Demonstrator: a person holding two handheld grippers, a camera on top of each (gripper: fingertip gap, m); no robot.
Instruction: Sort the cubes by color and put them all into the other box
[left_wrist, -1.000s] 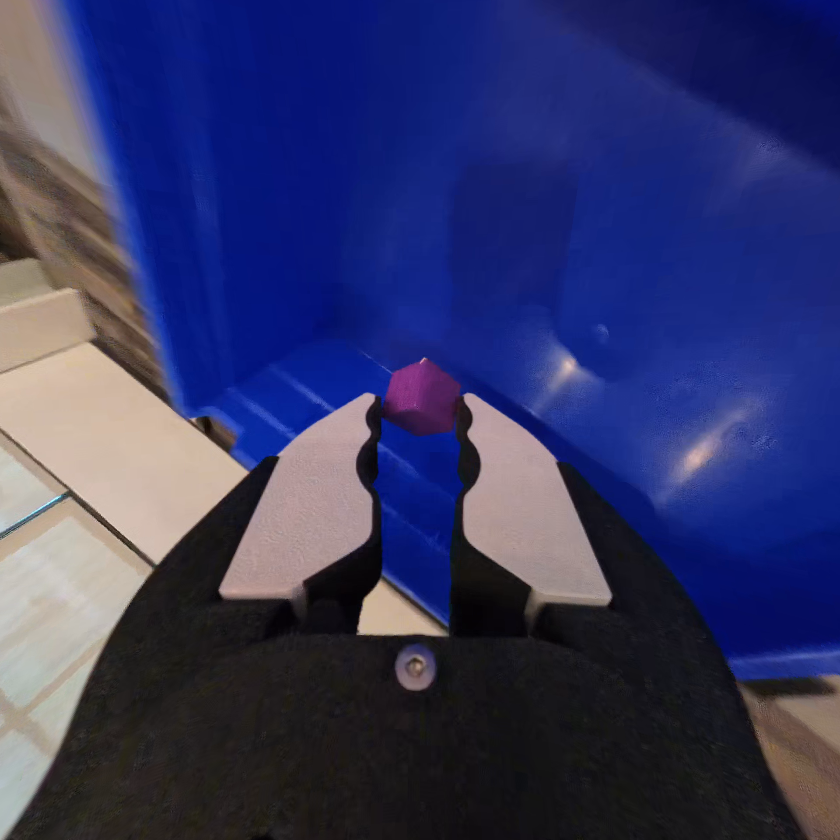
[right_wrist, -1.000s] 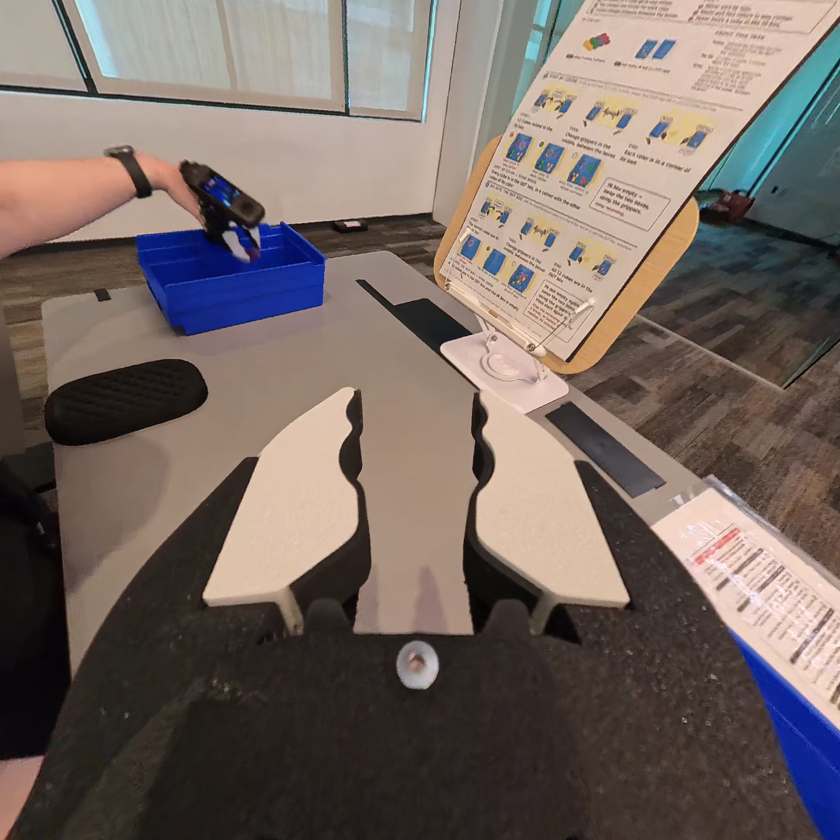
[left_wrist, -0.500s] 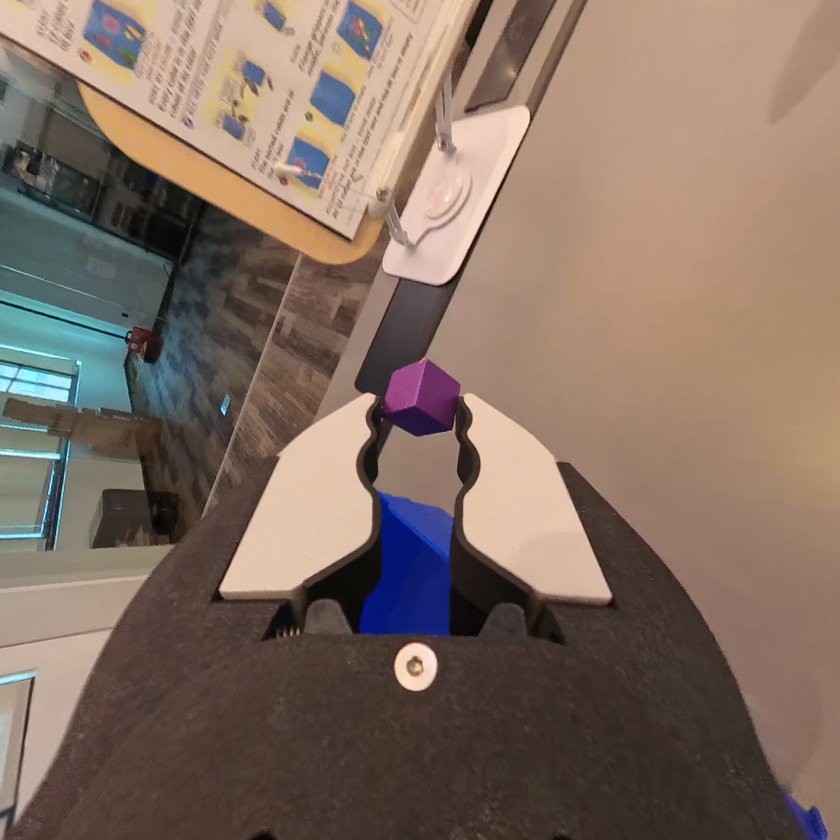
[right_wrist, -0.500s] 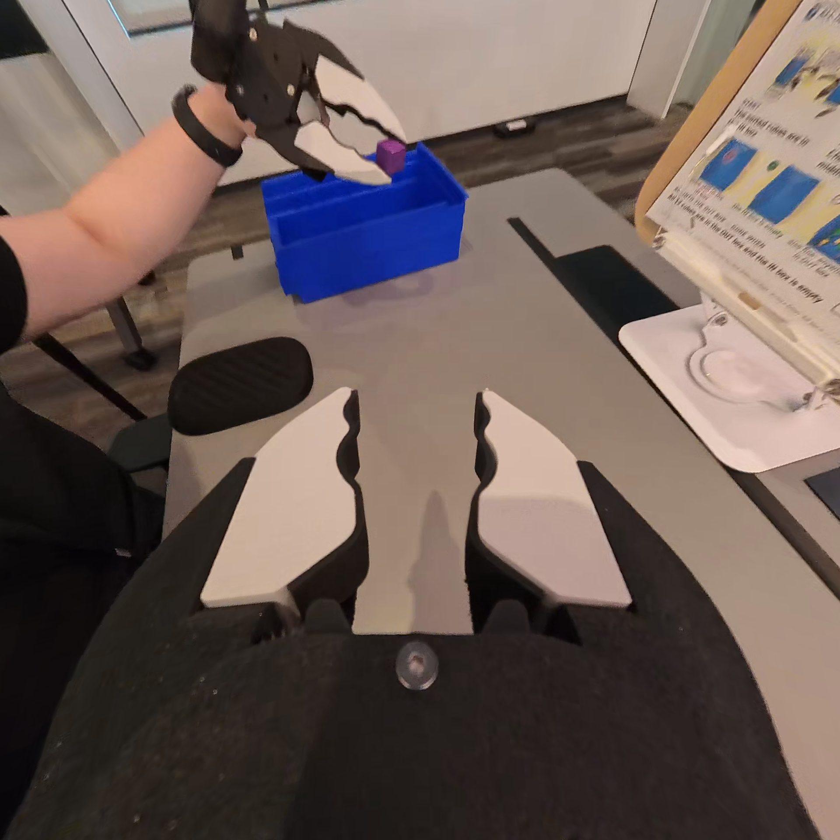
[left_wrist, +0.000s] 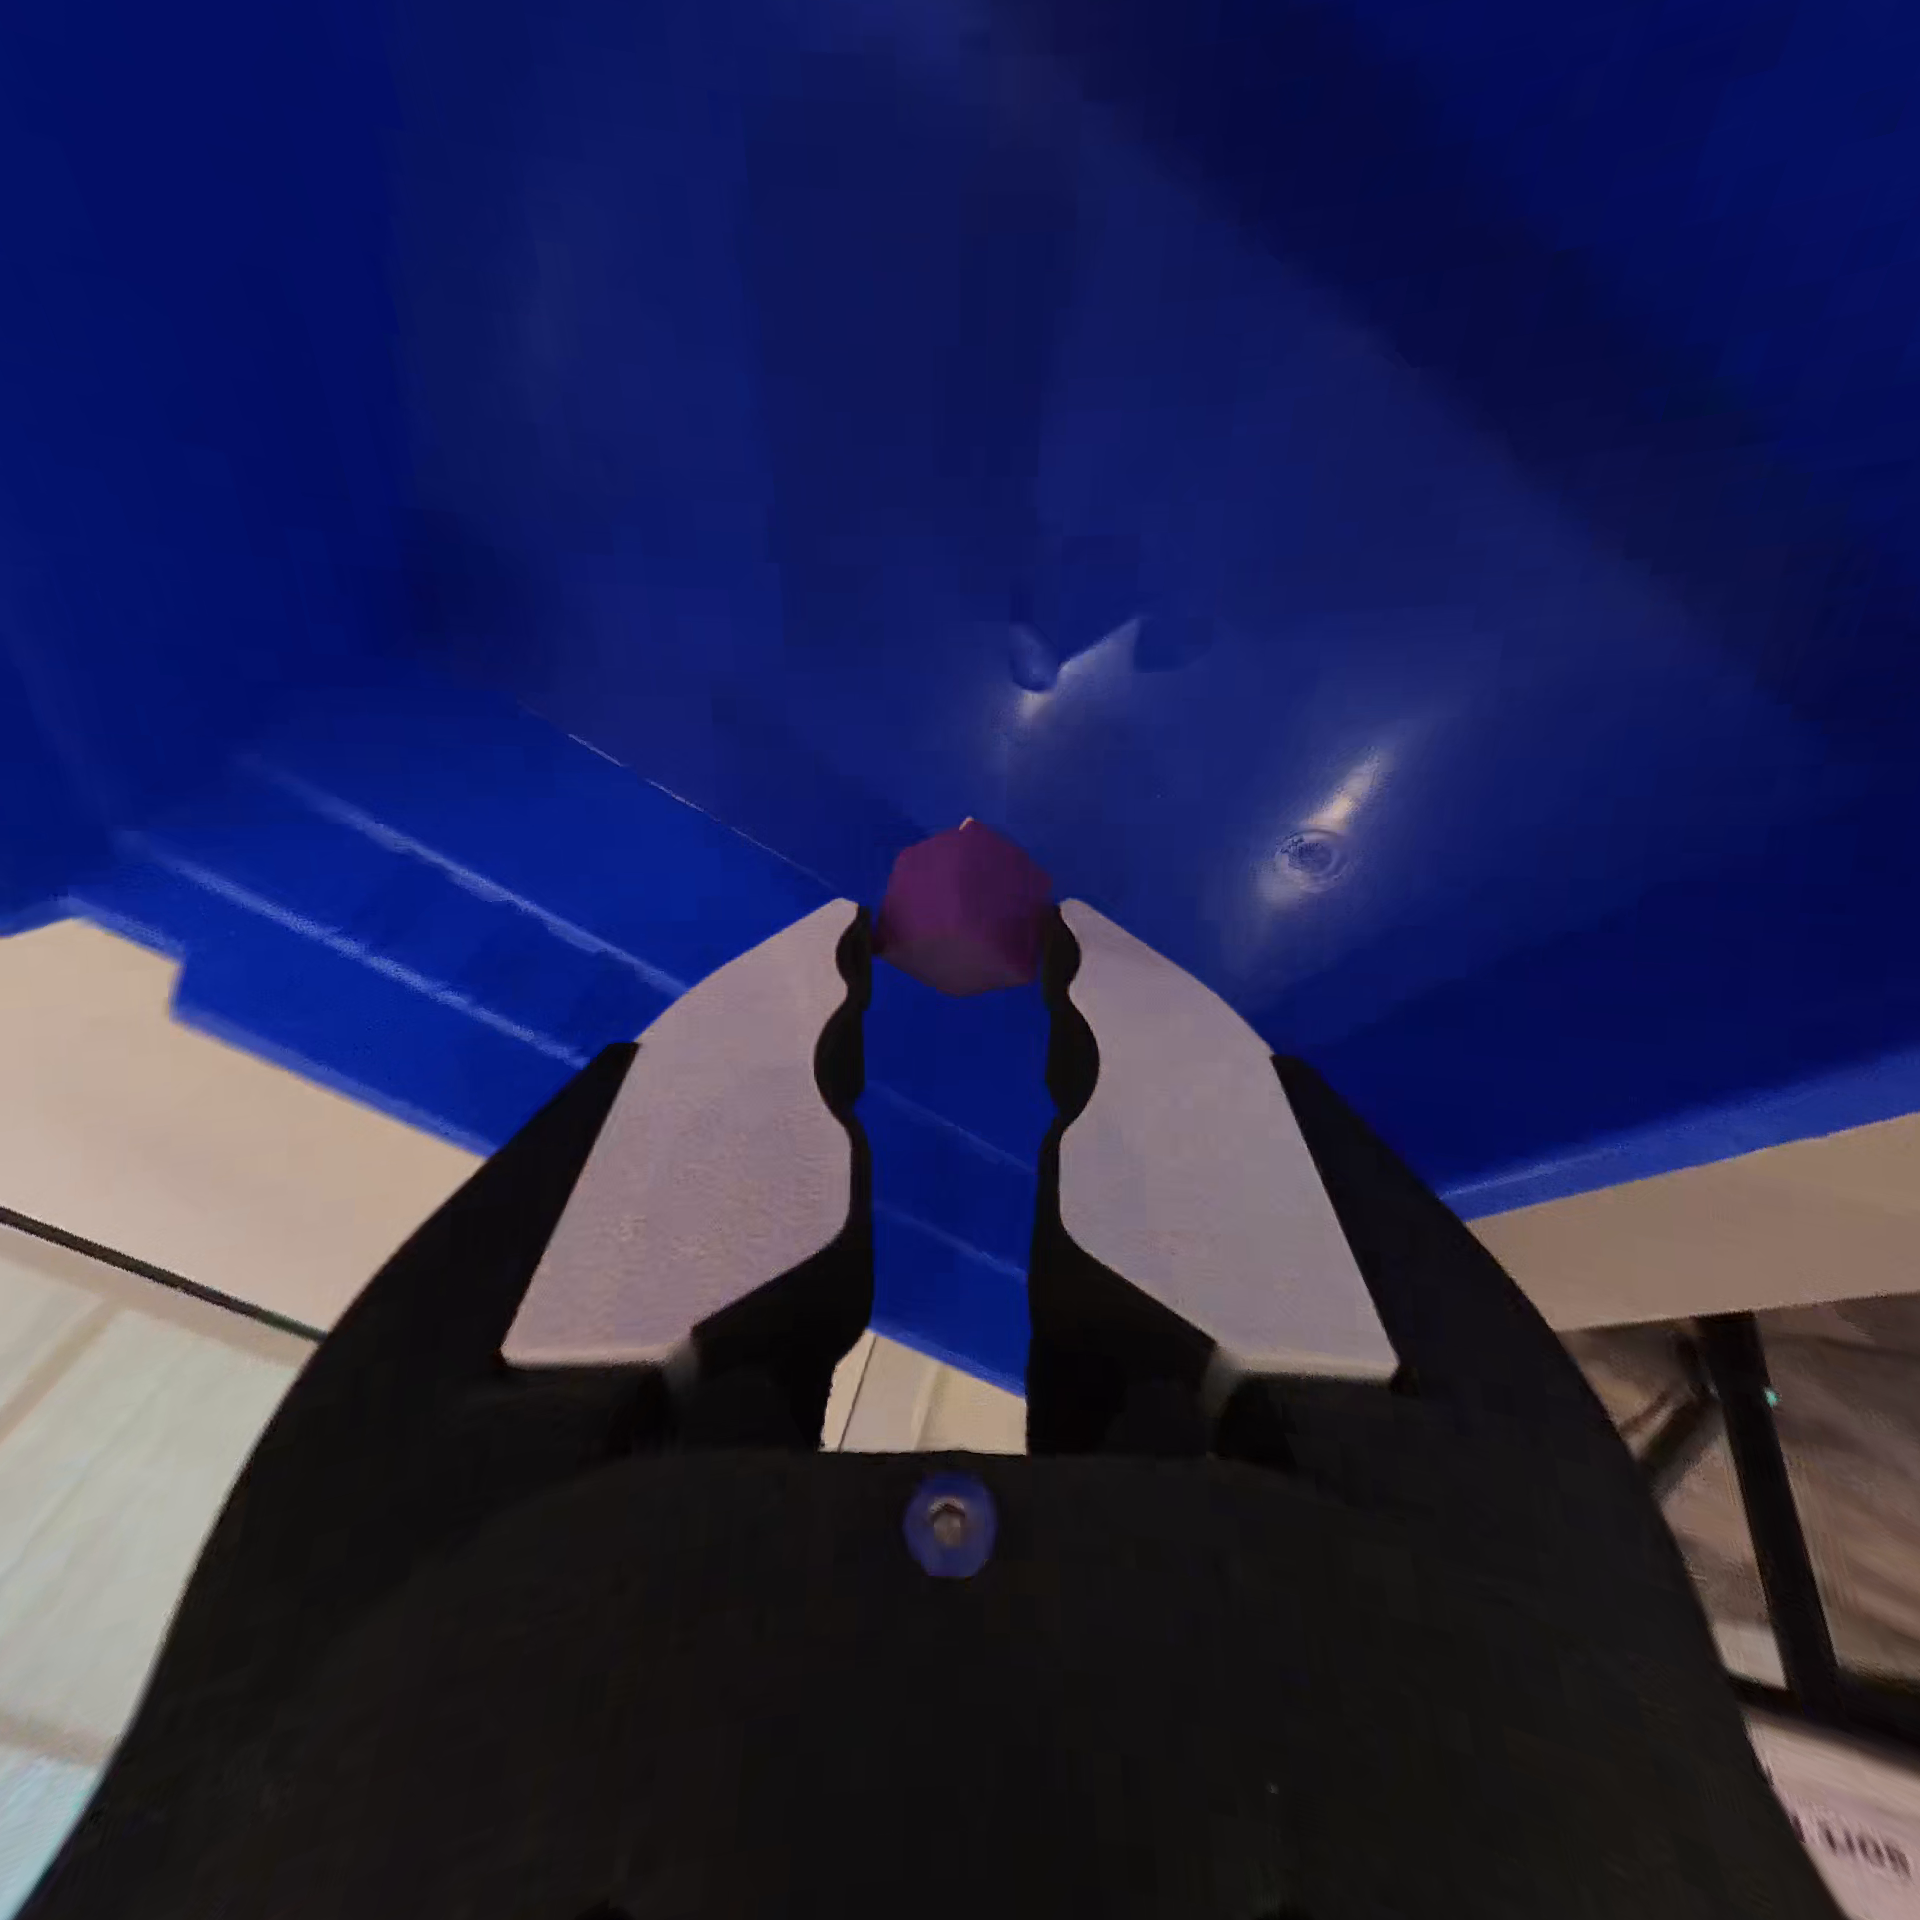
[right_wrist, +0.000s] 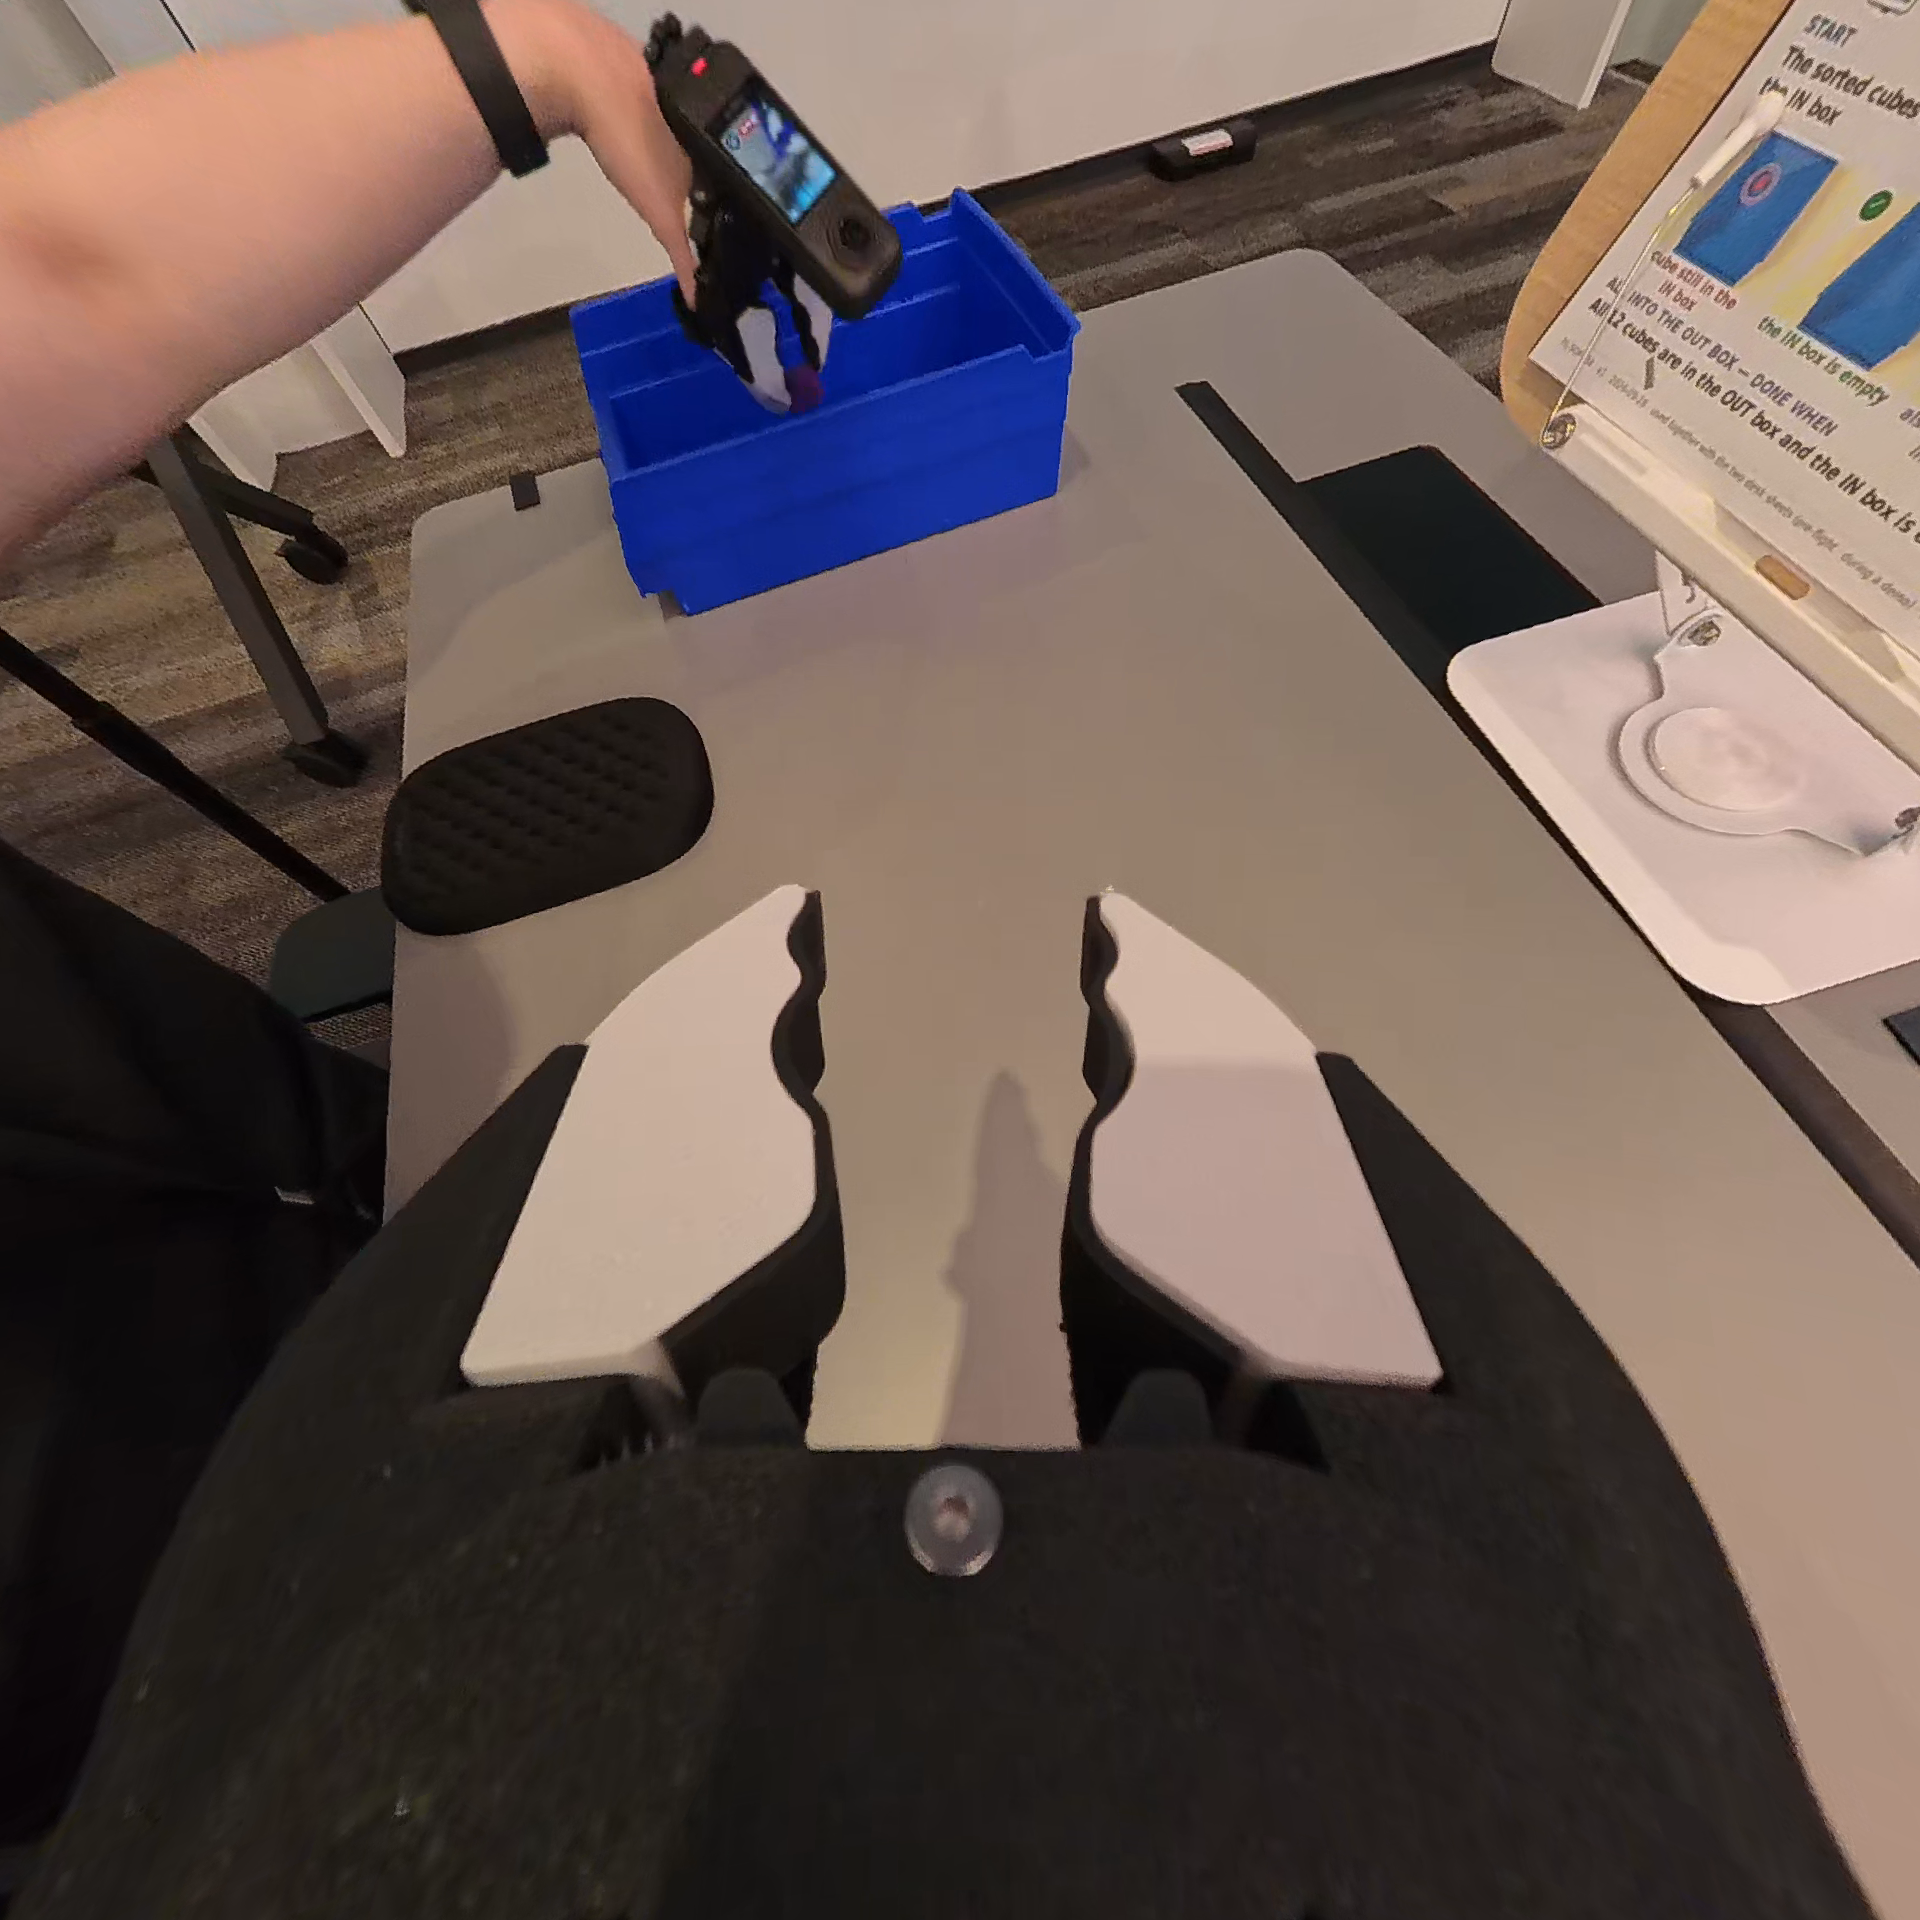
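Fingers of the left gripper (left_wrist: 961, 914) were clenched on a purple cube (left_wrist: 963, 906), which sat pinched between their tips. From the left wrist view the cube hung inside the blue box (left_wrist: 1039, 416), just above its floor, close to the stepped wall on one side; whether it touched the floor could not be told. The right wrist view showed the same gripper (right_wrist: 787, 387) reaching down into that box (right_wrist: 852, 468) from above, held by a person's hand (right_wrist: 634, 197) with a dark band on the wrist, the cube (right_wrist: 805, 391) a small purple spot at the tips. The right gripper (right_wrist: 951, 914) hovered over the grey table (right_wrist: 1039, 748), well nearer than the box, its fingers released and spread apart with nothing between them. A black padded rest (right_wrist: 545, 810) lay on the table between the box and that gripper, and a white stand (right_wrist: 1704, 790) with an instruction board (right_wrist: 1766, 260) stood off to the box's right.
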